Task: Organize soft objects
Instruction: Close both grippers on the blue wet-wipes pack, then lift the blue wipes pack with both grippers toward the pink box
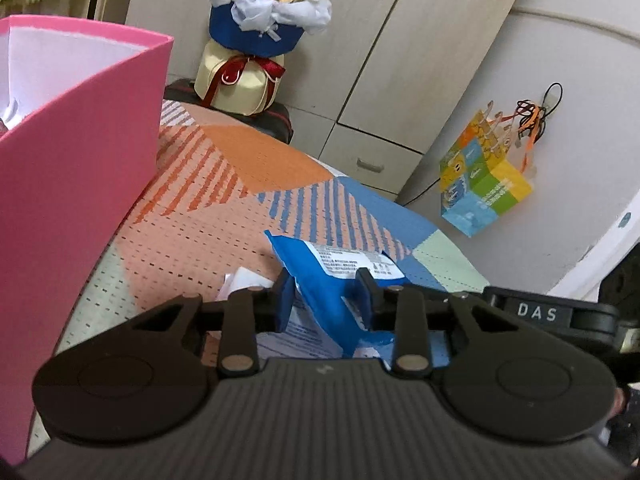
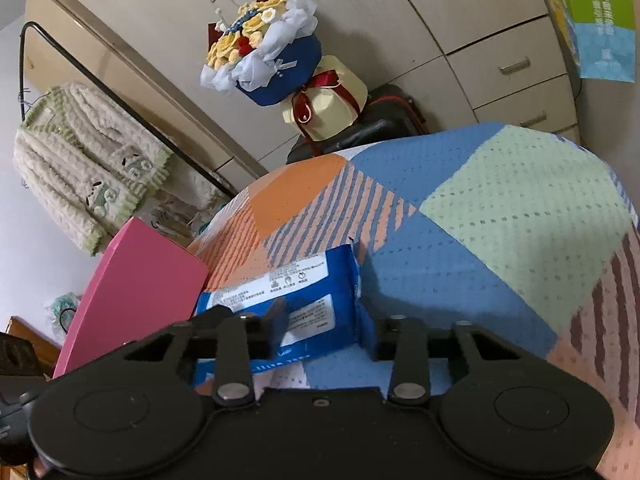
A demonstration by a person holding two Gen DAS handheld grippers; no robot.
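Left tongs (image 1: pixel 326 294) – black ribbed body, silver pivot rivets; right tongs (image 2: pixel 326 330) – same.

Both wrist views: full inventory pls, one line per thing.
blue soft pack: 1, blue with white label, on the bedspread, between both grippers' jaws
bedspread: 1, orange, blue, pale green patches, covers the bed
pink box: 1, pink outside, white inside, open, on the bed beside the pack
flower bouquet: 1, yellow flowers in blue and white wrap, atop the cream gift box
cream gift box: 1, cream with red ribbon, beyond the bed
paper bag: 1, yellow, green, blue, hanging on the wall
knit cardigan: 1, cream with green trim, hanging on a rail
wardrobe: 1, beige, behind the bed
left gripper: 1, black, clamped on the pack
right gripper: 1, black, clamped on the pack
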